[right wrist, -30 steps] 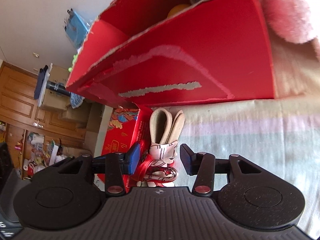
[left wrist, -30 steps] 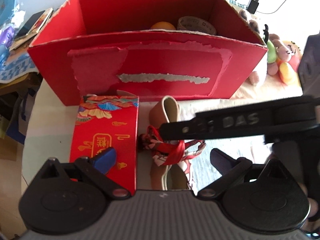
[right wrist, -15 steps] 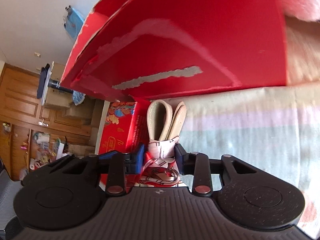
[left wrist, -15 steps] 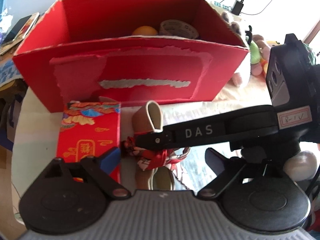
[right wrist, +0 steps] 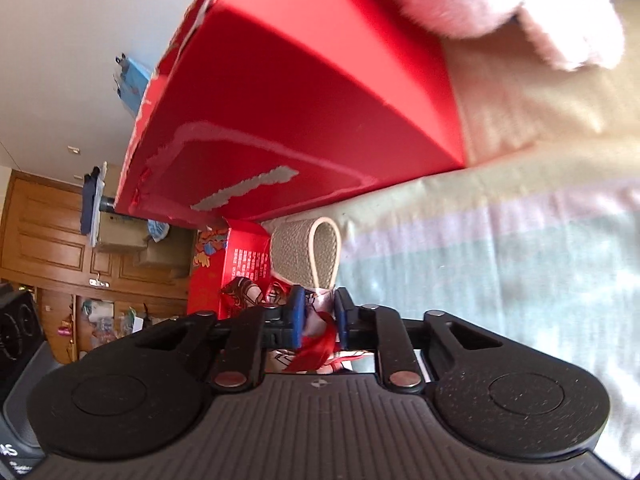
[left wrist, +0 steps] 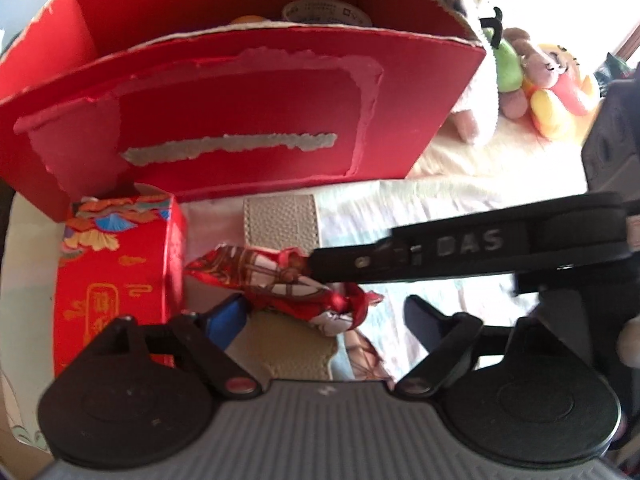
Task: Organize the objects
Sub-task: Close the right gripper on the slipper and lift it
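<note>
Right gripper (right wrist: 318, 318) has just clamped the red patterned scarf knot (left wrist: 292, 284) on the beige leather strap (left wrist: 280, 220), now tipped flat before the big red cardboard box (left wrist: 240, 120) (left gripper (left wrist: 324, 320) spread, idle), ready to lift in.

The left camera looks down, close, at the red box (left wrist: 248, 120); the right camera looks from low, tipped sideways. Both see that box.

Right gripper (right wrist: 317, 318) apparently clamps the ribboned strap (right wrist: 306, 250) beside red box (right wrist: 296, 120).
</note>
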`<state>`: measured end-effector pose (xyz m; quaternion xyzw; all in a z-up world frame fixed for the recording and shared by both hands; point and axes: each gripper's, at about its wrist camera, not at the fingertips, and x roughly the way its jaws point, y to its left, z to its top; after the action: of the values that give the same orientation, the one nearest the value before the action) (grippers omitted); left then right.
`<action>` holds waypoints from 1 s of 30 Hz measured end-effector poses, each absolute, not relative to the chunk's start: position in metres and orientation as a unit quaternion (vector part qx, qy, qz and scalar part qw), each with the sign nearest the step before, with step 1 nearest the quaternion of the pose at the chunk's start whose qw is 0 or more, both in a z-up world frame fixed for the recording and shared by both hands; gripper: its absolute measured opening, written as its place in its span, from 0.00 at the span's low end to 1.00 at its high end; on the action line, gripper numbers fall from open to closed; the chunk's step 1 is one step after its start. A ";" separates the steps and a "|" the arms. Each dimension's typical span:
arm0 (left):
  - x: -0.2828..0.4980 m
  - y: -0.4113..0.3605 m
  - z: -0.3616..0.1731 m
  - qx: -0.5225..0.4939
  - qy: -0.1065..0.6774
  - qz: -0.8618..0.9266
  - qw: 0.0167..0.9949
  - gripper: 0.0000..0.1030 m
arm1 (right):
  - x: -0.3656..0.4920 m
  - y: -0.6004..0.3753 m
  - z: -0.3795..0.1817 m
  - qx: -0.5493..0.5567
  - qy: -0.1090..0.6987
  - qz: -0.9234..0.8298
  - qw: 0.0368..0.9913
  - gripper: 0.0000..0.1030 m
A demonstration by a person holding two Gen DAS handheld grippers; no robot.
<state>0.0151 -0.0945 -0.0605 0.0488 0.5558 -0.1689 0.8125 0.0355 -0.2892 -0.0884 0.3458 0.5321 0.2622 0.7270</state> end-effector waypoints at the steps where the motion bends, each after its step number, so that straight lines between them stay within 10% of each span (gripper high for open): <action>1: 0.015 -0.097 -0.062 0.056 0.556 -0.166 0.813 0.82 | 0.036 -0.291 -0.088 0.342 0.531 0.261 0.730 0.13; 30: 0.013 -0.094 -0.073 0.086 0.540 -0.124 0.828 0.59 | 0.048 -0.255 -0.098 0.318 0.529 0.329 0.714 0.32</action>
<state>0.0125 -0.0936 -0.0728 0.0856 0.5402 -0.1239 0.8280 0.0482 -0.2545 -0.0976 0.3183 0.5291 0.3290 0.7145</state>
